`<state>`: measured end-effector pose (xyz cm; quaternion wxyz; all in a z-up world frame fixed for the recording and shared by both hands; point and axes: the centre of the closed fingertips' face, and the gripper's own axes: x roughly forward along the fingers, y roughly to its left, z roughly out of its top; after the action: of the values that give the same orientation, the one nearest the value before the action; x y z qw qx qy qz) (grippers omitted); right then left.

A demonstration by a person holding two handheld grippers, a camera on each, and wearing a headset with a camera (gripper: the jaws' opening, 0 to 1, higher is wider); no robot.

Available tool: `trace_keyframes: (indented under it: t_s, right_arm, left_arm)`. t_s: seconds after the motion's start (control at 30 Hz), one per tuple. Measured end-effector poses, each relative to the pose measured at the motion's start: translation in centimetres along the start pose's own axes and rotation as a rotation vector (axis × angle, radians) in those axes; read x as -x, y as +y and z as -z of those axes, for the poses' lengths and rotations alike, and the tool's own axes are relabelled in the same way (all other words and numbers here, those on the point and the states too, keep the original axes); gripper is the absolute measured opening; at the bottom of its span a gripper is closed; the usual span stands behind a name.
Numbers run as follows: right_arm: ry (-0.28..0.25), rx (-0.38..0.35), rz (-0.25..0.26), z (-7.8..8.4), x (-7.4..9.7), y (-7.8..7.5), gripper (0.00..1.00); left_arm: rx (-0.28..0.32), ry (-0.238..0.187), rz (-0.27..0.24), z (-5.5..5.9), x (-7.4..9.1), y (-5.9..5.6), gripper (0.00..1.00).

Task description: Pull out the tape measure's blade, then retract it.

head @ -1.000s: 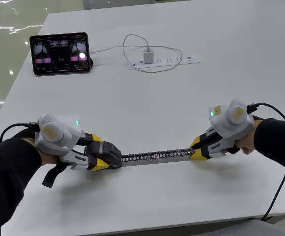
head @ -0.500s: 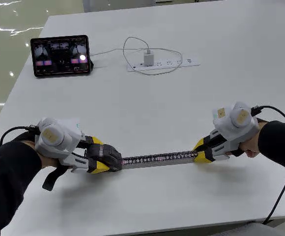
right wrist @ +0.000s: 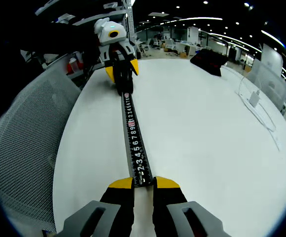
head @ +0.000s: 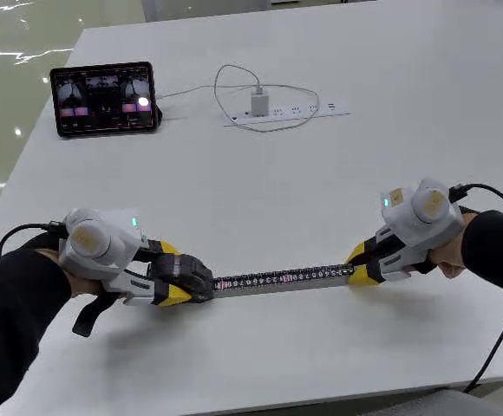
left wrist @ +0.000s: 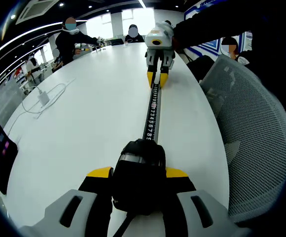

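A black tape measure case (head: 183,276) (left wrist: 141,170) lies near the table's front edge, with my left gripper (head: 172,279) (left wrist: 139,174) shut on it. Its numbered blade (head: 282,278) (left wrist: 152,112) (right wrist: 134,150) runs out flat along the table to the right. My right gripper (head: 356,266) (right wrist: 143,182) is shut on the blade's end. In the left gripper view the right gripper (left wrist: 157,75) stands at the blade's far end. In the right gripper view the left gripper (right wrist: 120,66) holds the case at the far end.
A tablet (head: 105,96) with a lit screen stands at the back left. A white power strip (head: 286,111) with a charger and looped cable lies behind the middle. A mesh chair (left wrist: 254,133) (right wrist: 24,143) sits by the table's front edge. People stand in the distance.
My right gripper has drawn the blade's end farther right, so more blade shows. The left gripper and case have stayed about where they were.
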<state>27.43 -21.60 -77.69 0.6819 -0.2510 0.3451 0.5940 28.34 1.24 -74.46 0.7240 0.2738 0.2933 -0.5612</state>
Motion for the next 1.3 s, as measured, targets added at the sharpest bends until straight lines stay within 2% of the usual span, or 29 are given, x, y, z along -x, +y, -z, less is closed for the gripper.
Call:
trace_keyframes:
  t_s: [1.07,1.3]
  right_arm:
    - [0.002,-0.030,0.021,1.0,1.1,0.0,0.10]
    - [0.014,-0.041,0.034,0.9,1.1,0.0,0.10]
  left_arm:
    - [-0.007,0.007,0.001,0.0,0.1,-0.2,0.32]
    - [0.011,0.003,-0.001,0.0,0.1,-0.2,0.33]
